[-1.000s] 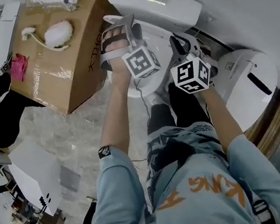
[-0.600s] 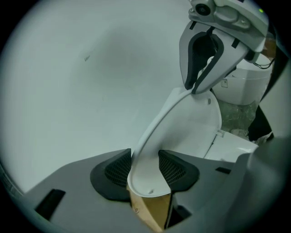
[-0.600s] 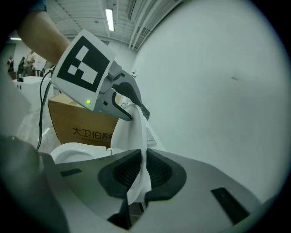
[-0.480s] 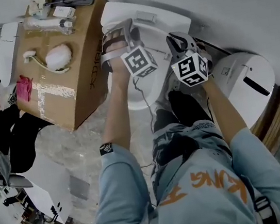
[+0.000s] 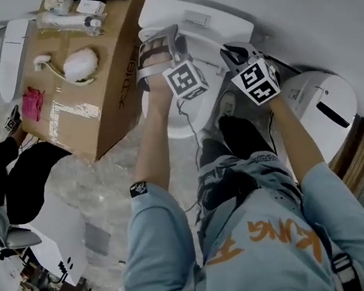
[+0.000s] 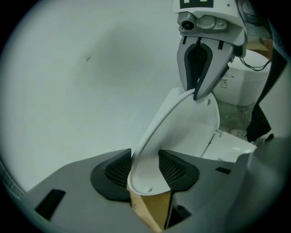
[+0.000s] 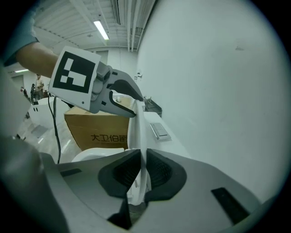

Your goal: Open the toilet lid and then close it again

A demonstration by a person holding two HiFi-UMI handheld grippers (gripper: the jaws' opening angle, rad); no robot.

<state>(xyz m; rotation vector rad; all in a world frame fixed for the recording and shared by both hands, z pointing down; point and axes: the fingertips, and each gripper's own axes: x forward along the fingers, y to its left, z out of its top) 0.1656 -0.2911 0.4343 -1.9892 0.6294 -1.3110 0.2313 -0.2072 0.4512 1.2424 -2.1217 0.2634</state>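
One glossy, curved white lid [image 6: 182,123]

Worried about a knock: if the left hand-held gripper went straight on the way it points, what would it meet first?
The toilet lid: its rim sits between the left hand-held gripper's jaws and would slide deeper in. Beyond, the right hand-held gripper grips the lid's far edge; depth is unclear.

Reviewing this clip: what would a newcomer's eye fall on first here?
Both grippers grip the raised white lid. The left gripper has the lid's curved edge between its jaws, and the right gripper pinches the thin rim. In the head view, a large cardboard box stands just left of the toilet.
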